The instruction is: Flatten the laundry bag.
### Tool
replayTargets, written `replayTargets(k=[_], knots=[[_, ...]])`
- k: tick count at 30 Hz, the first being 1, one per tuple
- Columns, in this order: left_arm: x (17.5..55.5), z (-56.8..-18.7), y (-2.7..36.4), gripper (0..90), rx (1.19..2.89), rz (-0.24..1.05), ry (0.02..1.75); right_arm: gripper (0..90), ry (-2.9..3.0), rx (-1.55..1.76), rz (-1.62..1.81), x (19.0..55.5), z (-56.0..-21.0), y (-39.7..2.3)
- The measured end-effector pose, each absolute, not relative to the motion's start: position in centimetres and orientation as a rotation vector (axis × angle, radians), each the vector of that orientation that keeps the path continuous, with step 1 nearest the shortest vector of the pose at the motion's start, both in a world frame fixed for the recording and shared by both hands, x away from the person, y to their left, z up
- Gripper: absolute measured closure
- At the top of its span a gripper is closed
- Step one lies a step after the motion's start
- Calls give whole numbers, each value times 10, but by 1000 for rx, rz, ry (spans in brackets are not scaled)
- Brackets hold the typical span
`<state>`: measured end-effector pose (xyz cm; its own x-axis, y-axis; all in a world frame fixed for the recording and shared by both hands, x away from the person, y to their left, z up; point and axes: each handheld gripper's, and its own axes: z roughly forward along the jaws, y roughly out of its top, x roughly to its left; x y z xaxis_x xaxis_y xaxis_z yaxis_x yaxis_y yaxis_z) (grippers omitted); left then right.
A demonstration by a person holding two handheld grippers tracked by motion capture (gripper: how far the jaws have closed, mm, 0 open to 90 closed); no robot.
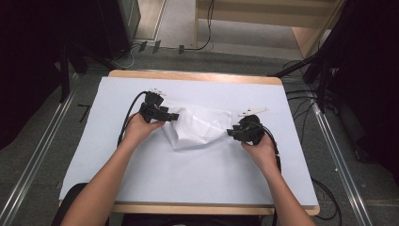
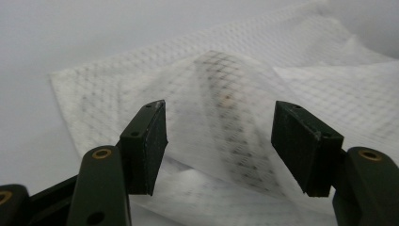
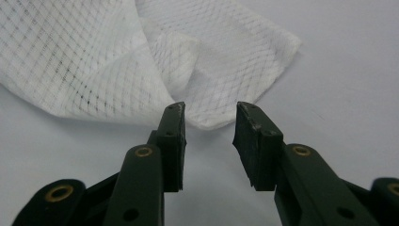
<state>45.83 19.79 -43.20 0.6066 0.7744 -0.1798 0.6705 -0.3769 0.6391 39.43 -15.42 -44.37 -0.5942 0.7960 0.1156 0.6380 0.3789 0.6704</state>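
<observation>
A white mesh cloth [image 1: 195,127] lies crumpled and partly folded in the middle of the white table cover [image 1: 188,179]. My left gripper [image 1: 175,116] is at the cloth's left edge, pointing right. In the left gripper view its jaws [image 2: 219,141] stand wide apart, with a raised fold of the cloth [image 2: 235,84] between and behind them, and the pads do not press on it. My right gripper [image 1: 230,132] is at the cloth's right side, pointing left. Its jaws [image 3: 209,136] are apart just short of a cloth corner [image 3: 221,117], with nothing between them.
The wooden table [image 1: 197,75] is covered by the white sheet, with bare room in front of the cloth and on both sides. Both forearms come in from the near edge. Cables [image 1: 301,101] and dark stands lie on the floor around the table.
</observation>
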Motion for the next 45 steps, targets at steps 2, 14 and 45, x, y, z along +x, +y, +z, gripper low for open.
replayTargets(k=[2, 14, 45], knots=[[462, -438, 199, 363, 2135, 196, 1144, 648, 2413, 1284, 1014, 393, -444, -155], [469, -455, 202, 322, 2102, 145, 1186, 644, 2396, 1307, 1008, 392, -446, -163], [438, -414, 183, 829, 2069, 111, 980, 634, 2383, 1337, 1023, 399, -447, -172]])
